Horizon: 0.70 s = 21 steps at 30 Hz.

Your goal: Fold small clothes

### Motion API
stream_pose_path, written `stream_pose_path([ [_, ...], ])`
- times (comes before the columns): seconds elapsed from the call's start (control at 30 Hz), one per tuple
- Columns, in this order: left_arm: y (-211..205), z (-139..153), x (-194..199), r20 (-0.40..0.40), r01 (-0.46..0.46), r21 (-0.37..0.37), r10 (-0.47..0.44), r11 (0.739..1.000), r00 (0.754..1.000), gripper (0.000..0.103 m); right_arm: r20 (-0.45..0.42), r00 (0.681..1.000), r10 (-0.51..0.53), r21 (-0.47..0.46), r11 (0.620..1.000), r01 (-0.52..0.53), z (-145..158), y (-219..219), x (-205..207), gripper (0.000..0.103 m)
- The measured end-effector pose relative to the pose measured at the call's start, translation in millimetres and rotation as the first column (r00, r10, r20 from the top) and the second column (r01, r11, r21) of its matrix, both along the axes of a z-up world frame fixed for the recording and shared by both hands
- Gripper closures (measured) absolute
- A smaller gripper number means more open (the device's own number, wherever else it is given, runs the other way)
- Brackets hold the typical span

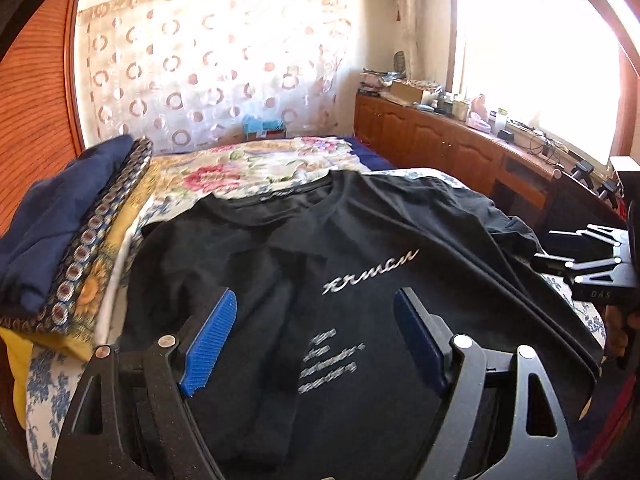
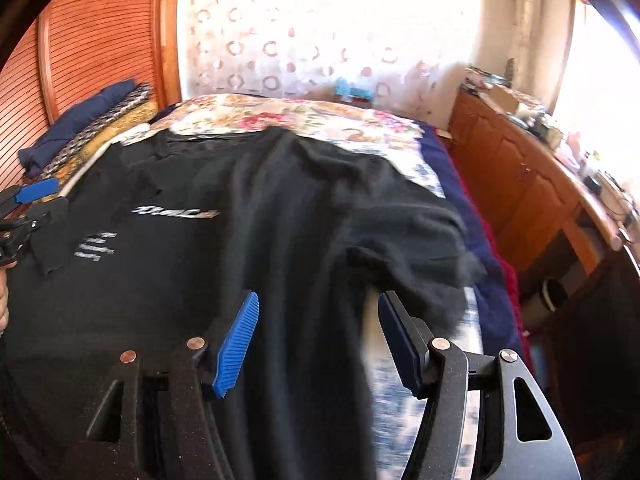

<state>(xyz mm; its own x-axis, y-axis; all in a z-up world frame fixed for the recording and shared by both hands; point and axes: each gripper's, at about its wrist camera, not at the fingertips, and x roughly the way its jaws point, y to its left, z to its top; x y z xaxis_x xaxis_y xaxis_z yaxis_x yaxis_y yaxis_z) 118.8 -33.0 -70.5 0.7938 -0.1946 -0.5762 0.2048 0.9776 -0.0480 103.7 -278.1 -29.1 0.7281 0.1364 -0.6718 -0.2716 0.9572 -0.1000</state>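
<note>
A black T-shirt [image 1: 360, 240] with silver script on its chest lies face up on the bed, collar at the far end. One sleeve is folded in over the body on the left side. My left gripper [image 1: 316, 324] hovers over the printed chest, jaws open and nothing between the blue pads [image 1: 212, 340]. In the right wrist view the same shirt [image 2: 240, 240] spreads out with its other sleeve [image 2: 420, 248] rumpled near the bed's edge. My right gripper [image 2: 318, 340] is open above the shirt's side, just short of that sleeve. Each gripper shows at the edge of the other's view.
A stack of folded clothes [image 1: 60, 240], navy on top, sits at the bed's left side by a louvred wooden door [image 1: 36, 120]. The floral bedspread [image 1: 260, 168] stretches beyond the collar. A cluttered wooden cabinet [image 1: 440, 140] runs along the right under a bright window.
</note>
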Motion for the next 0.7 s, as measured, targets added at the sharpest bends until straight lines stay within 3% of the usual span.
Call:
stream_pose_path([
  [0.23,-26,-8,6,-0.030,0.070,0.009,-0.070,0.997,0.997,0.021,-0.059,0.997,-0.046,-0.009,0.999,0.046,-9,-40,11,0.039],
  [0.5,-35,-25,16,-0.128,0.088,0.026,-0.084,0.996,0.988,0.021,-0.119,0.992,-0.045,0.084,0.995,0.055,-14,-67,29,0.039],
  [0.7,-41,-39,27,-0.222,0.105,0.054,-0.091,0.993,0.971,0.021,-0.149,0.988,-0.045,0.100,0.993,0.060,-20,-78,48,0.053],
])
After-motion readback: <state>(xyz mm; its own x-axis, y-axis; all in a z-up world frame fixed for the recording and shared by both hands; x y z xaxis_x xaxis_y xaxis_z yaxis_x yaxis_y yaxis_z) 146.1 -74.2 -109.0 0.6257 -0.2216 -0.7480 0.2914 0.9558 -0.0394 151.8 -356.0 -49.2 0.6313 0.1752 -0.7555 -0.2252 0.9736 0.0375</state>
